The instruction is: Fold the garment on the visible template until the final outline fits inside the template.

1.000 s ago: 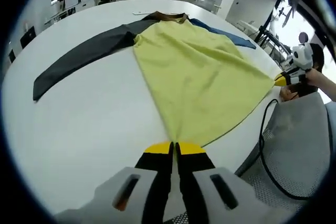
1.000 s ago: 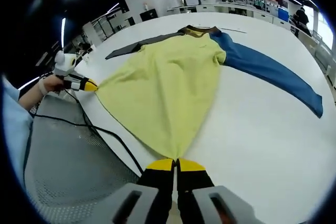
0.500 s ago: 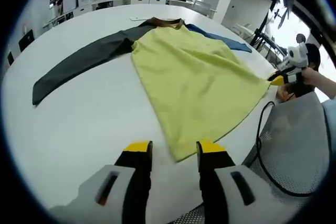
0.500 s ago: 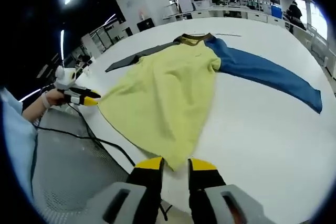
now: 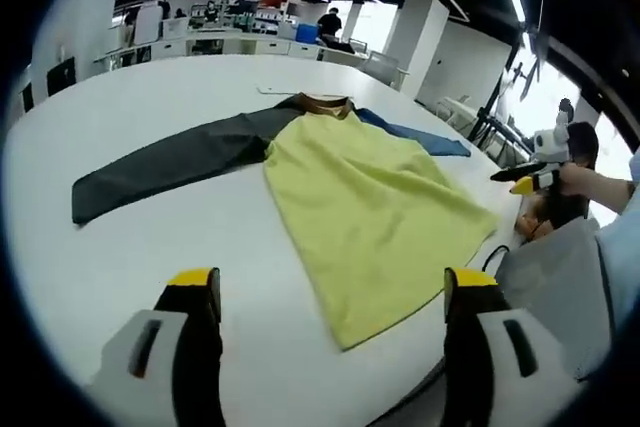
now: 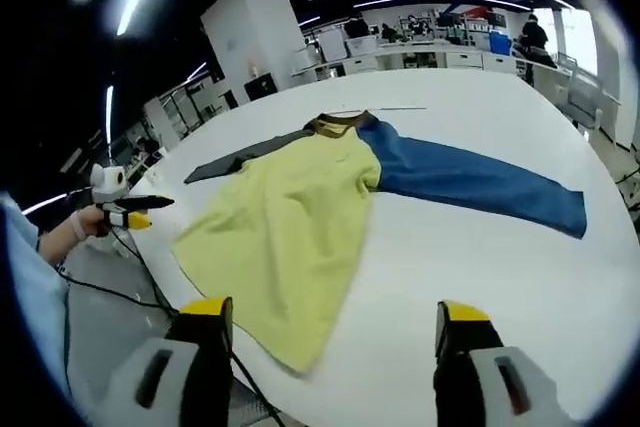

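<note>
I see the garment (image 5: 375, 202) lying flat on the white table (image 5: 150, 247), yellow body toward me, dark sleeve (image 5: 170, 162) one side, blue sleeve (image 6: 470, 182) the other. My left gripper (image 5: 330, 292) and right gripper (image 6: 330, 322) hang above its hem, both jaws spread wide, holding nothing.

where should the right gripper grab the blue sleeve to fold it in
Grip the blue sleeve at its cuff end, the free squared tip lying flat on the white table. Come in low from the outer side with the right gripper, jaws now open, so the sleeve can probably swing over the yellow body.
</note>
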Available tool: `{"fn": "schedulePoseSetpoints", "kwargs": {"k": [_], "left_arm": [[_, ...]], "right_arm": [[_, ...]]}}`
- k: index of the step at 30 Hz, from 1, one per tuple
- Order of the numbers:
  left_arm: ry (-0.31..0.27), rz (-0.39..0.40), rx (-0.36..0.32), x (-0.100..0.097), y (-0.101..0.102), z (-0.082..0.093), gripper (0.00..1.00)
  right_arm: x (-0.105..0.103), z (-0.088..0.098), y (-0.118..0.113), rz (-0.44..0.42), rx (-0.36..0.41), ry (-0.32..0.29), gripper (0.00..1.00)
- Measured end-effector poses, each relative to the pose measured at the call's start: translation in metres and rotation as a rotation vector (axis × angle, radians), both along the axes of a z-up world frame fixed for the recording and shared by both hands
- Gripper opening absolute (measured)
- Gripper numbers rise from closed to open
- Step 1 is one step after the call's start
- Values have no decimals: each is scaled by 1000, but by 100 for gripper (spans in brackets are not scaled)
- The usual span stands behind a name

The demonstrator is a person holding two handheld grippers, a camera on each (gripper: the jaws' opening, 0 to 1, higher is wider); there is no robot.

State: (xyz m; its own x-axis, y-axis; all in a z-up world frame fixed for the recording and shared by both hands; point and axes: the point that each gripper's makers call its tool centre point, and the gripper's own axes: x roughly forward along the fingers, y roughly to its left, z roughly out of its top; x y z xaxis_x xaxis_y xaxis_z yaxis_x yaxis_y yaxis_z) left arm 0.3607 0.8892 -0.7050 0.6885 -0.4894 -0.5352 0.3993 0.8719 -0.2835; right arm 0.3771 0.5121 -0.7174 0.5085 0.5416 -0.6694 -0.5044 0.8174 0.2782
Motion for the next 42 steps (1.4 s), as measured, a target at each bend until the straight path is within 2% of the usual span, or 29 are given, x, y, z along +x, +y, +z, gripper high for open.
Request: {"fn": "schedulePoseSetpoints", "kwargs": {"k": [4, 7, 12, 19, 22, 26, 27, 28, 29, 30, 32, 33, 34, 35, 40, 42], "left_arm": [[-43, -5, -8, 6, 1, 11, 99], [-60, -15, -5, 8, 1, 15, 99], [-91, -17, -12, 11, 0, 23, 99], [-100, -14, -16, 14, -2, 25, 98], [-101, -8, -10, 16, -1, 25, 97], [-113, 22, -5, 20, 3, 26, 95], [-117, 32, -8, 20, 3, 27, 95], [-120, 36, -13, 20, 3, 27, 95], [-124, 42, -19, 20, 3, 28, 95], [-122, 45, -20, 20, 3, 27, 94], [-123, 51, -15, 19, 2, 27, 95], [-119, 52, -14, 18, 2, 27, 95], [-115, 53, -14, 18, 2, 26, 94], [-114, 55, -14, 18, 2, 26, 93], [-114, 87, -12, 20, 6, 29, 92], [-116, 94, 0, 20, 9, 29, 92]], "right_arm": [[12, 4, -8, -22, -2, -21, 91], [18, 10, -9, -27, -22, -58, 100], [37, 17, -24, -23, -58, -91, 99], [84, 39, -67, -108, -75, -142, 95], [106, 42, -94, -161, -104, -164, 91], [139, 48, -136, -343, -92, -199, 91], [145, 50, -145, -354, -117, -215, 87], [155, 50, -159, -357, -182, -246, 84], [158, 49, -167, -379, -207, -236, 79], [165, 48, -175, -435, -179, -216, 77], [177, 47, -183, -440, -191, -236, 74], [180, 44, -189, -451, -213, -224, 73], [183, 39, -193, -455, -226, -208, 72], [203, 30, -203, -477, -214, -189, 71], [221, 5, -221, -454, -242, -146, 69], [225, -4, -228, -474, -233, -121, 69]]}}
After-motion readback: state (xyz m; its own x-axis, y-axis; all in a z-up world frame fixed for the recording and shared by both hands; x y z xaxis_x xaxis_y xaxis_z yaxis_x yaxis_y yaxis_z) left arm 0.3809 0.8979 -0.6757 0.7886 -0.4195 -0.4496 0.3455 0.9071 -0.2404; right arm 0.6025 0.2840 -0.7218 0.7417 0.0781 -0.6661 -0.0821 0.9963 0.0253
